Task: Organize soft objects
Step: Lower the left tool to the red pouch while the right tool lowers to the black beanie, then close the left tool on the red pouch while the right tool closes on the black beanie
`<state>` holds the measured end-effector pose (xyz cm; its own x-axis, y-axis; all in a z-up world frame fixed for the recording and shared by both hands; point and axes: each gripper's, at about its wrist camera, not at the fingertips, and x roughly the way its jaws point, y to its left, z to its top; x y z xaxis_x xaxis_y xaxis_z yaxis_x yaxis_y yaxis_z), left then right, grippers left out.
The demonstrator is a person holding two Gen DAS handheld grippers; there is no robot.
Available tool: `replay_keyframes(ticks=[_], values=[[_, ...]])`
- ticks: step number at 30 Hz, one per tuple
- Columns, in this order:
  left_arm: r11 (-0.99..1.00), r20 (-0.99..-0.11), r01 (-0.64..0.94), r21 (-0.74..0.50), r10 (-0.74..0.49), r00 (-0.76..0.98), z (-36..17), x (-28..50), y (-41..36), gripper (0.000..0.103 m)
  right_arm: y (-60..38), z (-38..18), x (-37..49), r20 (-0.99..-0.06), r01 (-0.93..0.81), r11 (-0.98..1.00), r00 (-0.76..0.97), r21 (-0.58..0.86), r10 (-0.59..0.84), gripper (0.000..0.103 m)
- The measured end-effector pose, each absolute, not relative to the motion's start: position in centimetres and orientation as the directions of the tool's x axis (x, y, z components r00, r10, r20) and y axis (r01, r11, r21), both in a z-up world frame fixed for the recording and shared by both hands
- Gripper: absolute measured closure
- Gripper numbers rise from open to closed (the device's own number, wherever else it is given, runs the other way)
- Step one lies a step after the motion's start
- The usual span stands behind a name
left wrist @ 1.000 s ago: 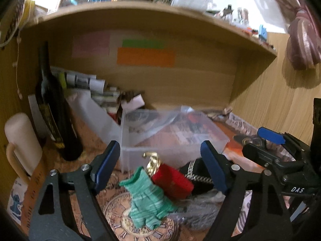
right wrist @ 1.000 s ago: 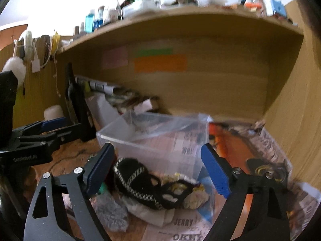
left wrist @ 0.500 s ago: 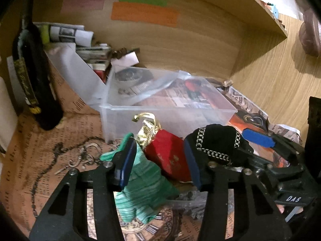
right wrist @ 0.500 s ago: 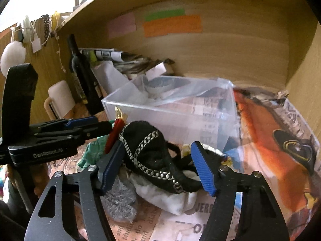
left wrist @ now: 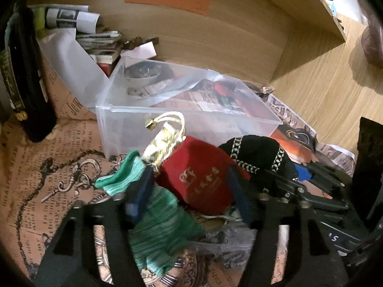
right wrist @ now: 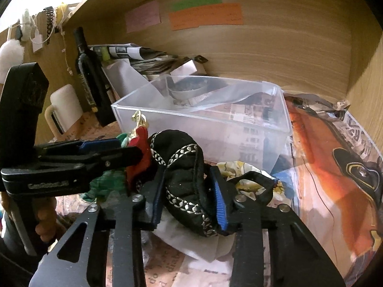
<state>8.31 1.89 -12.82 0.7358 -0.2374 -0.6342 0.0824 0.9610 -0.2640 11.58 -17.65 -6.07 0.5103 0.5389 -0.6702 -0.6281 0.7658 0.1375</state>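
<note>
the left claw (left wrist: pixel 189 192) reaches down into a small heap of soft things on the paper-covered bench (left wrist: pixel 47 167), and its jaws are opening, with the red velvet pouch (left wrist: pixel 198 179) sitting between the two blue pads; the pads look close to the pouch's sides, though i cannot tell whether they press it. the pouch has a gold drawstring top (left wrist: pixel 167 134) that points up toward the clear plastic box (left wrist: pixel 134 119) just behind it. a green knitted sock (left wrist: pixel 155 222) lies under and beside the left finger of that claw, and some grey fuzzy fabric (left wrist: pixel 229 236) lies lower right of the pouch. the right claw (right wrist: pixel 189 198) is closing, and the black pouch with silver braid trim (right wrist: pixel 182 167) is between its jaws, both pads pressed against its sides so the fabric bulges up above them. this black pouch sits just right of the red one, touching it, and rests on white cloth (right wrist: pixel 191 241), with a yellow-patterned fabric (right wrist: pixel 241 172) at its far right side. in the right wrist view the left claw crosses in from the left, a person's fingers (right wrist: pixel 45 222) curled round its handle. the clear box stands open at the top behind the heap, and printed paper shows through its walls. a dark wine bottle (right wrist: pixel 88 79) stands at the back left, a cream mug (right wrist: pixel 62 110) near it, and rolled newspapers (left wrist: pixel 71 19) lie against the wooden back wall, which bears an orange note (right wrist: pixel 205 16), a green one and a pink one.
</note>
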Motion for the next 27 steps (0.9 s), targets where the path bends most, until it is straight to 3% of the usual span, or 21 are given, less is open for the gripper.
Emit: replay_keyframes(ticks=[1,8,13,27], values=[[0.962,-0.636,0.078,-0.261,-0.232,0.736,-12.9,8.4,1.9,0.022,-17.7,-6.1,11.7,-0.671,-0.627,0.766,0.509,0.140,0.539,0.073],[0.950,-0.661,0.068,-0.304,-0.262,0.703,-14.1,9.9,2.8,0.025,-17.8,-6.3,11.8,-0.666,-0.630,0.765,0.514,0.136,0.541,0.076],[0.926,-0.648,0.128,-0.356,-0.344,0.679,-14.2,10.3,2.5,0.054,-18.0,-6.3,12.0,-0.663,-0.624,0.766,0.510,0.153,0.548,0.078],[0.937,-0.612,0.157,-0.313,-0.325,0.721,-12.7,8.5,2.5,0.085,-18.5,-5.1,11.6,-0.630,-0.630,0.760,0.529,0.157,0.568,0.088]])
